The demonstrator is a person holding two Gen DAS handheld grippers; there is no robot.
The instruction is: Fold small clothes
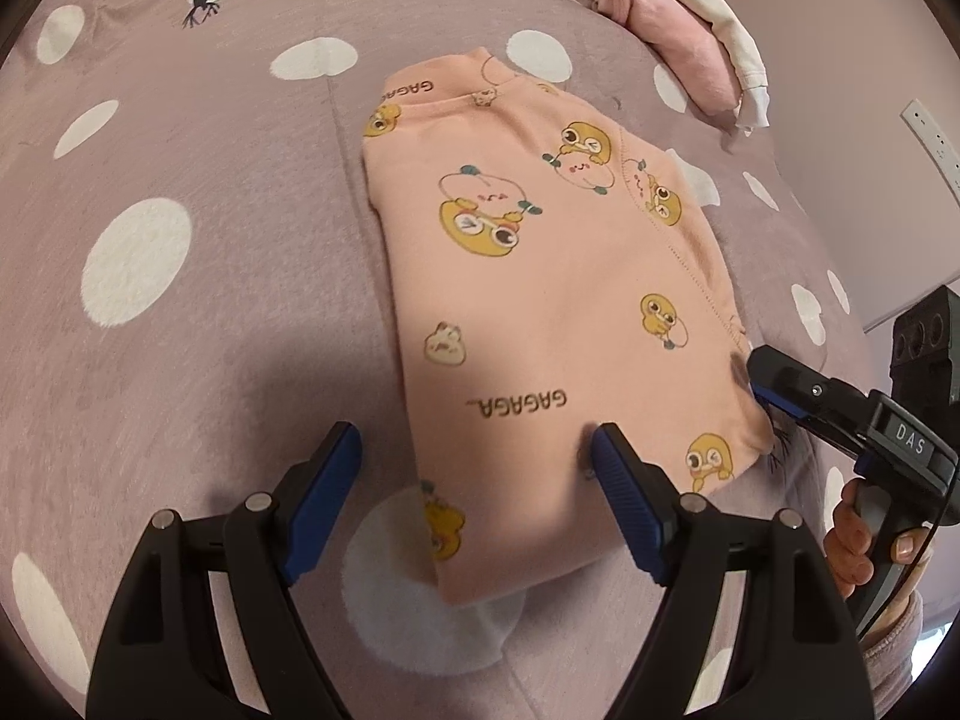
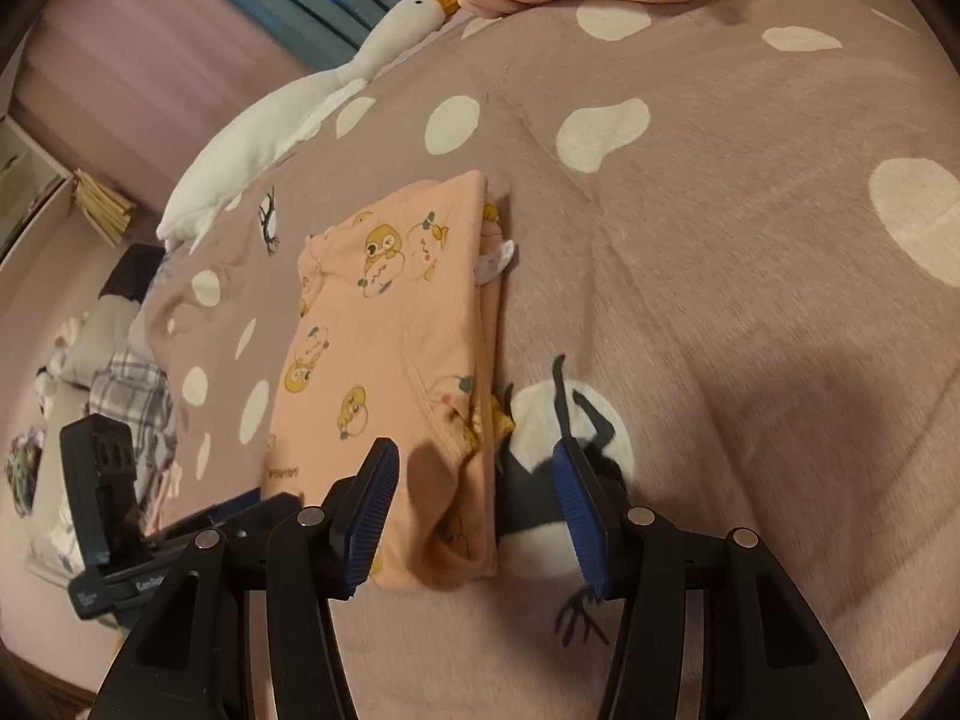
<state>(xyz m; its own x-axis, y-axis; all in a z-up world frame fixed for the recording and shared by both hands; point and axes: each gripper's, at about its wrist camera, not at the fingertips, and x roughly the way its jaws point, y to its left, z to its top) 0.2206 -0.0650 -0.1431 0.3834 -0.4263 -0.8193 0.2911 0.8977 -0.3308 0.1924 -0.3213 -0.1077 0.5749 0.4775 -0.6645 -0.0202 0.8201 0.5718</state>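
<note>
A small pink garment (image 1: 540, 276) printed with yellow ducks lies folded in a long rectangle on a mauve blanket (image 1: 210, 180) with white spots. My left gripper (image 1: 474, 450) is open at the garment's near left corner, its right finger (image 1: 618, 468) resting on the cloth and its left finger off the cloth's edge. In the right wrist view the same garment (image 2: 390, 330) runs away from me. My right gripper (image 2: 474, 462) is open astride the near right corner, pads not pressing. From the left wrist view, the right gripper (image 1: 759, 378) sits at that corner, held by a hand (image 1: 852, 540).
A folded pink piece with a white cloth on it (image 1: 678, 42) lies at the far edge of the blanket. A white goose plush (image 2: 336, 90) lies along the bed's left side. Beyond that edge are checked clothes (image 2: 126, 390) on the floor. A wall socket (image 1: 930, 138) is at the right.
</note>
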